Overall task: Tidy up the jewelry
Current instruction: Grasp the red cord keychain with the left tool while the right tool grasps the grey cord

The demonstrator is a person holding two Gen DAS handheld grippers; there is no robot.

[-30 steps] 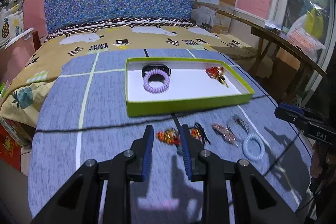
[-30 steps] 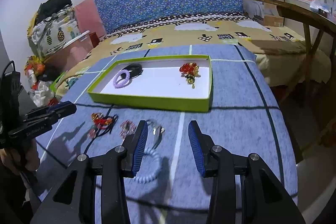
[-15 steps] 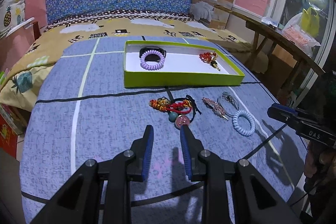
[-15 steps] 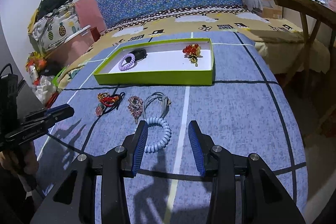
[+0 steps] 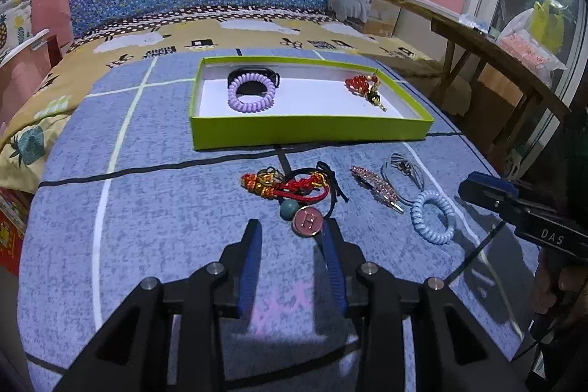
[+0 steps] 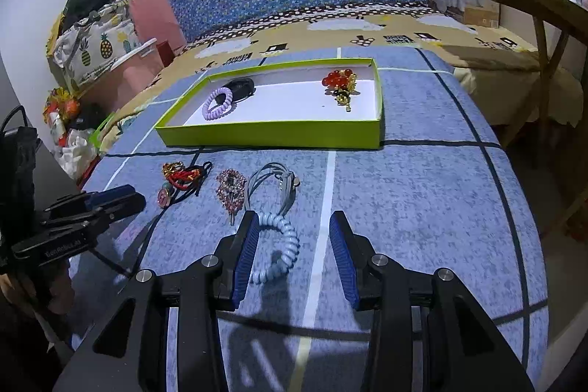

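A green tray point(image 5: 308, 135) point(image 6: 272, 136) holds a purple coil hair tie point(image 5: 250, 96), a black band point(image 5: 272, 76) and a red bead brooch point(image 5: 364, 87). On the blue cloth lie a red cord bracelet with a pink H charm point(image 5: 308, 222) point(image 6: 164, 195), a pink rhinestone clip point(image 5: 375, 187) point(image 6: 230, 188), a grey cord bracelet point(image 5: 402, 168) point(image 6: 279, 180) and a light blue coil hair tie point(image 5: 433, 216) point(image 6: 280, 247). My left gripper point(image 5: 292, 234) is open, just short of the charm. My right gripper point(image 6: 292, 226) is open, with the blue coil between its fingers.
The blue checked cloth point(image 5: 147, 208) covers a table in front of a bed with a yellow patterned sheet point(image 5: 257, 35). A wooden table point(image 5: 496, 61) stands on the right. Bags and clutter point(image 6: 88, 35) sit on the left. The right gripper also shows in the left wrist view point(image 5: 514, 208).
Both grippers pulled back from the tray and lowered over the loose jewelry. The left gripper opened wider. The blue coil now lies between the right fingers.
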